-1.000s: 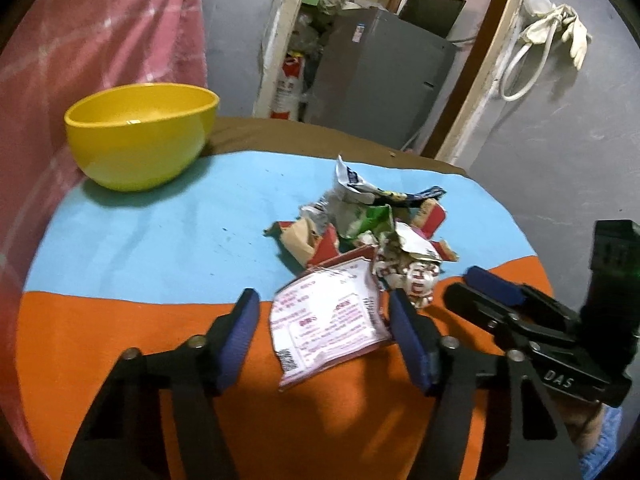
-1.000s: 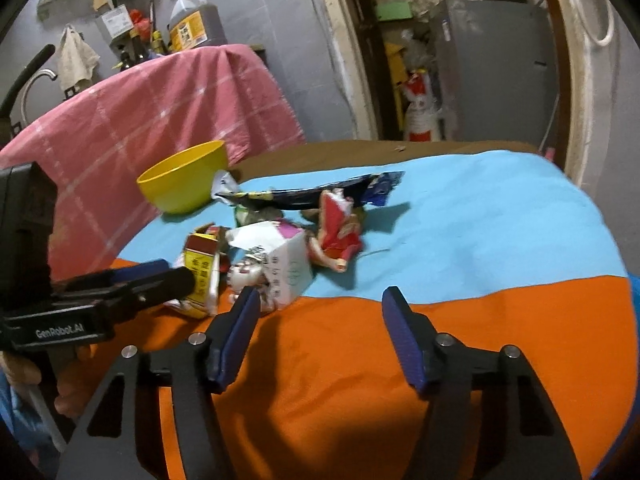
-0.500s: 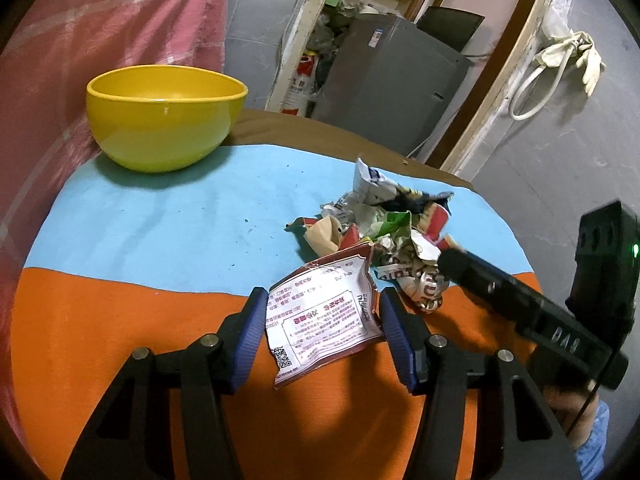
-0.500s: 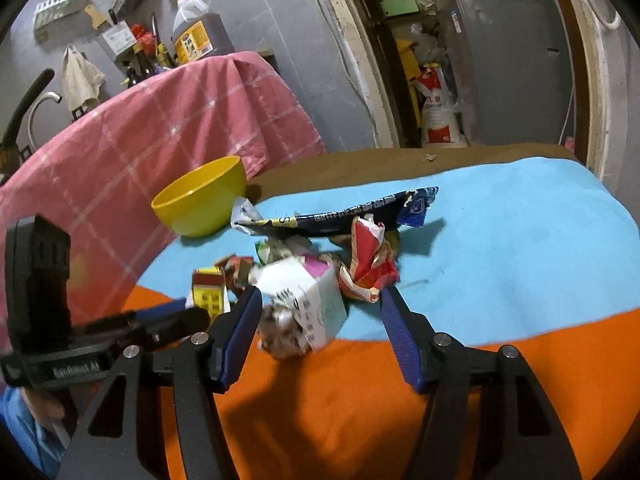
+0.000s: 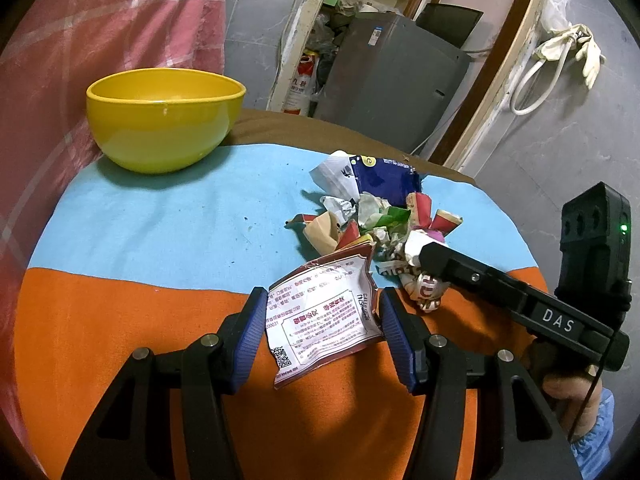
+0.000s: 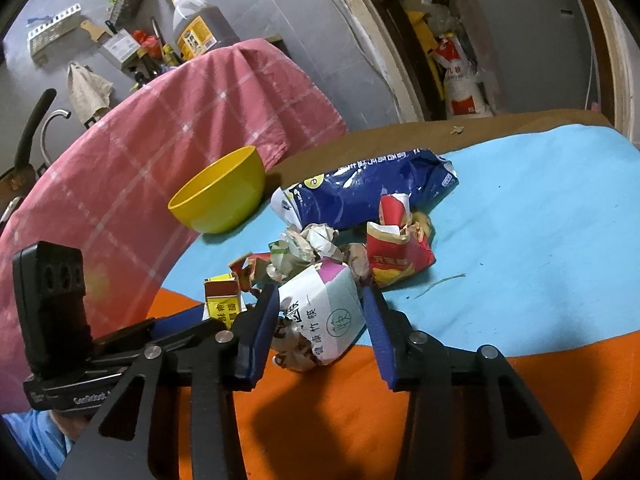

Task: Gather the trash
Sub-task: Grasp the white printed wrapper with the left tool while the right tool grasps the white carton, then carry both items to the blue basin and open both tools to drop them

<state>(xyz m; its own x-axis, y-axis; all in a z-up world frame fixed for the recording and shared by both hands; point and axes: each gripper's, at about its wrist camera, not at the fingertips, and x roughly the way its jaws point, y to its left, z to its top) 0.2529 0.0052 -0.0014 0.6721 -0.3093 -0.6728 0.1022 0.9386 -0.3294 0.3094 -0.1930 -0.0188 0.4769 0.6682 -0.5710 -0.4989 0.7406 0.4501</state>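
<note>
Left wrist view, left gripper (image 5: 323,334) pads pinching flat red-and-white printed sachet (image 5: 326,318), right gripper (image 6: 320,330) narrowed around crumpled white paper wrapper (image 6: 320,320), contact unclear, yellow plastic bowl (image 5: 164,118) well apart.

1. Table cloth (image 5: 140,240): a light blue band at the far side, an orange band (image 5: 100,340) at the near side, over a brown underlayer (image 6: 360,144).
2. Pink checked cloth (image 6: 192,120): draped over a rounded form beside the table.
3. Grey cabinet (image 5: 392,84): stands in the doorway beyond the table; a red-and-white sack (image 6: 460,88) sits on the floor near it.
4. Wall shelf: holds an amber oil jug (image 6: 198,26) and small bottles, labels illegible.
5. Pale gloves, possibly rubber (image 5: 576,48): hang on the grey wall with a white hose loop.
</note>
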